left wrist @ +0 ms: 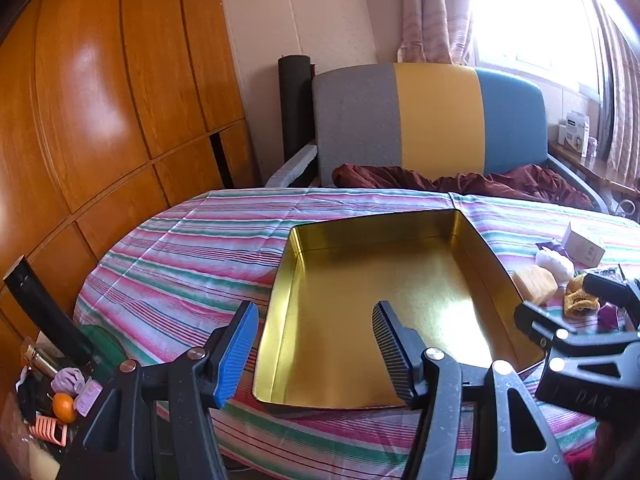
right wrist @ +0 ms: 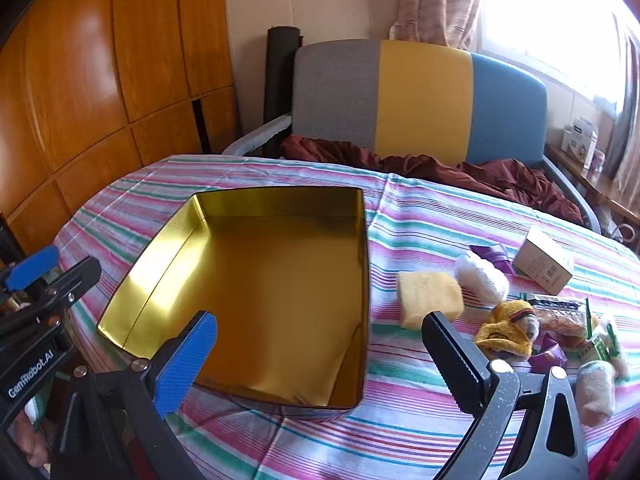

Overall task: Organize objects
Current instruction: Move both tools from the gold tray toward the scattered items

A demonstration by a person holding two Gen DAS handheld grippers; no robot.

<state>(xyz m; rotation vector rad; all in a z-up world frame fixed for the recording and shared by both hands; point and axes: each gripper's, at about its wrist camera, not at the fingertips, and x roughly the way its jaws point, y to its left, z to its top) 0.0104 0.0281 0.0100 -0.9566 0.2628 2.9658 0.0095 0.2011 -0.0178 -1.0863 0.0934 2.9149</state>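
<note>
The empty gold tin (right wrist: 280, 280) sits open on the striped counter (right wrist: 420, 216) beside the jumbled sponge (right wrist: 430, 294) and toys, so both tongs, left (left wrist: 316, 344) and right (right wrist: 320, 354), hover released, grasping nothing, ready to fill it.

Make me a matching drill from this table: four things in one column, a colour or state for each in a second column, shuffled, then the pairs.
Things:
1. tin box
2. sponge
3. cardboard box
4. right gripper

States:
A. lying on its side near the table's far edge
B. pale yellow block, just right of the tin
C. jaws wide open, holding nothing
D. gold inside, empty

Pairs: 1-D, 2-B, 3-A, 4-C
</note>
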